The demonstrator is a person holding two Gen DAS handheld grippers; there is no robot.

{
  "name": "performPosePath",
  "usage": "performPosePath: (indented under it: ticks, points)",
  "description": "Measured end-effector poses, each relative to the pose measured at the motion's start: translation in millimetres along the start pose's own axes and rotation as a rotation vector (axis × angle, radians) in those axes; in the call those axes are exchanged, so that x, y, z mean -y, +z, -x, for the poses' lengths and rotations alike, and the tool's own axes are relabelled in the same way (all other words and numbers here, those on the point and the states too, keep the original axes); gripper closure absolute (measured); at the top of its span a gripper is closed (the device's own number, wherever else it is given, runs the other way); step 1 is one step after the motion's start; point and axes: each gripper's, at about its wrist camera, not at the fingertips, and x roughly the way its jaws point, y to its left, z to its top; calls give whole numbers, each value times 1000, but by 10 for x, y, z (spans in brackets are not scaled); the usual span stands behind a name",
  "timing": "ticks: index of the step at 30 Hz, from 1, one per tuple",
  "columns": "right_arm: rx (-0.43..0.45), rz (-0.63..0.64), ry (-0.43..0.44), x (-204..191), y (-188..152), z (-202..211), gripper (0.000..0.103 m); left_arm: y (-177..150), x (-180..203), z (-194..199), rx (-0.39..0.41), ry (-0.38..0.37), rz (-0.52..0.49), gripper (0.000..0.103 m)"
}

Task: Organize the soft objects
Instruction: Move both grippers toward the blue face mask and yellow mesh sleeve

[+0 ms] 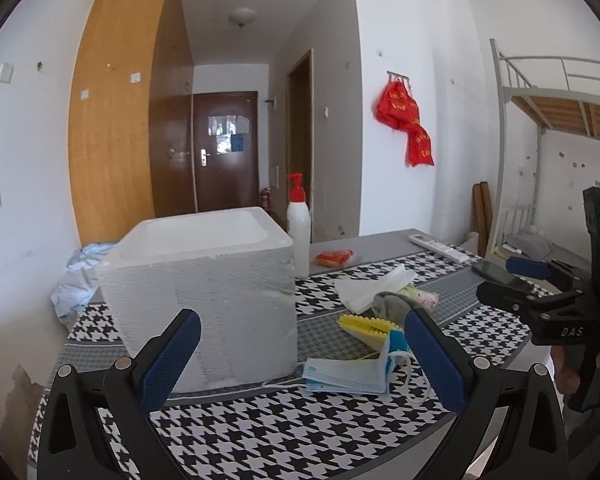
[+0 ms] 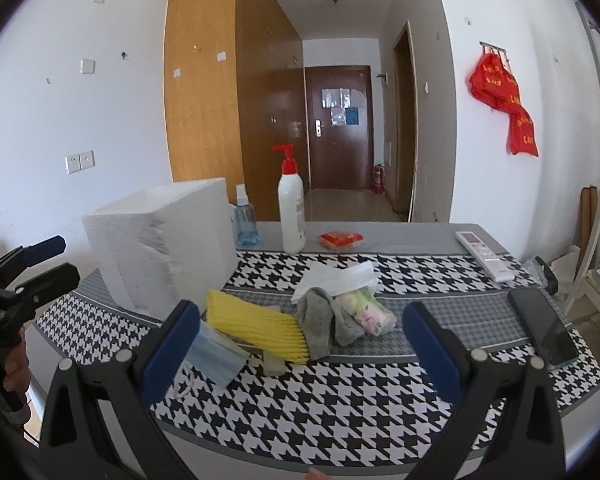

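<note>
A white foam box (image 1: 208, 280) (image 2: 160, 244) stands open-topped on the houndstooth cloth. To its right lie soft things: a stack of blue face masks (image 1: 346, 374) (image 2: 212, 354), a yellow cloth (image 2: 256, 328) (image 1: 366, 328), a grey sock (image 2: 324, 316) (image 1: 392, 304), white tissues (image 2: 336, 276) (image 1: 372, 286) and a floral packet (image 2: 370, 310). My left gripper (image 1: 302, 354) is open, hovering before the box and masks, holding nothing. My right gripper (image 2: 300, 344) is open too, just short of the yellow cloth and sock.
Behind the pile stand a white pump bottle (image 2: 292, 208) (image 1: 299, 232), a blue spray bottle (image 2: 245, 220) and a red snack packet (image 2: 340, 239). A remote (image 2: 485, 256) and a phone (image 2: 542, 326) lie at the right. Crumpled blue cloth (image 1: 78, 280) sits left of the box.
</note>
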Motion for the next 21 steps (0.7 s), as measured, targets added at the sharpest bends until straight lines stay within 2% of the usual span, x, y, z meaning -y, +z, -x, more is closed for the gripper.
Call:
performPosePath:
  ticks: [16,21]
  points:
    - [-84,-5,-24,64,-76,-281,1,-145,251,-288,-124,-183,-79,1]
    - [-102,-15,-27,106,-101,-330,1,-193,329,-411,-162,-213,-83,1]
